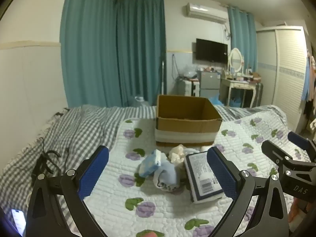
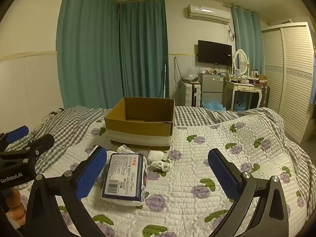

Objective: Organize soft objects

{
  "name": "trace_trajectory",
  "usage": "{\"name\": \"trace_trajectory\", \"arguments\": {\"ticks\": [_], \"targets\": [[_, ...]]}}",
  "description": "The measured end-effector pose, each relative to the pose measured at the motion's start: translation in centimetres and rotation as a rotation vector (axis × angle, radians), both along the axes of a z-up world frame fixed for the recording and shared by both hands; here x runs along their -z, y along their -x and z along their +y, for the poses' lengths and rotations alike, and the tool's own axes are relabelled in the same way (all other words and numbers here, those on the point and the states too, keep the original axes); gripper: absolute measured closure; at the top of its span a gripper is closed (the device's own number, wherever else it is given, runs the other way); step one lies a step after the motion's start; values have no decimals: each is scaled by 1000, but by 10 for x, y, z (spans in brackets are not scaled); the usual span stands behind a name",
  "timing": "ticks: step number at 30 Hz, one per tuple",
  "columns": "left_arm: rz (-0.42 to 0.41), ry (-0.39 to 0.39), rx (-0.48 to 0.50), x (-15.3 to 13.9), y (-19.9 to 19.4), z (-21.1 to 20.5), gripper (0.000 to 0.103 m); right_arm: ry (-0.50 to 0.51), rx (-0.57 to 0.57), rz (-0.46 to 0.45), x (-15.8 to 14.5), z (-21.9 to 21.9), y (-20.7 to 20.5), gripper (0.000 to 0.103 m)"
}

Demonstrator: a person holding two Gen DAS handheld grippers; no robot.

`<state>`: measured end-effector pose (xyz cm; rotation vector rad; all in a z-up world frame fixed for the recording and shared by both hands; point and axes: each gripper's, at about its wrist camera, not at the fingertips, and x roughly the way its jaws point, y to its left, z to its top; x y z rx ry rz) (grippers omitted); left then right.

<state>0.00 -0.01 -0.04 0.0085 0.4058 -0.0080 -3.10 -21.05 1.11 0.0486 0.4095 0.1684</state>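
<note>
An open cardboard box (image 1: 187, 126) stands on the floral quilt (image 1: 158, 207); it also shows in the right wrist view (image 2: 141, 124). In front of it lie a dark blue tissue pack (image 1: 202, 176), (image 2: 125, 176), light blue socks (image 1: 165, 175), a small blue-and-white pack (image 1: 151, 163), a cream cloth (image 1: 176, 155) and white socks (image 2: 161, 165) beside a white roll (image 2: 155, 155). My left gripper (image 1: 158, 173) is open and empty, above the pile. My right gripper (image 2: 156, 174) is open and empty, with its left finger beside the tissue pack.
A grey checked sheet (image 1: 79, 126) covers the bed's left side, with a black hair claw (image 1: 46, 161) on it. A phone (image 1: 18, 222) lies at the lower left. Curtains, a fridge (image 2: 210, 90), a dressing table (image 2: 244, 90) and a wardrobe (image 2: 290, 75) stand beyond the bed.
</note>
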Motion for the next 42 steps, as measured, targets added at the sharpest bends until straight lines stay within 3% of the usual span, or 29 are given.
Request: {"name": "trace_trajectory", "arguments": {"ticks": [42], "targets": [[-5,-10,-5,-2,2,-1,2,15,-9,0,1,6,0,0]]}}
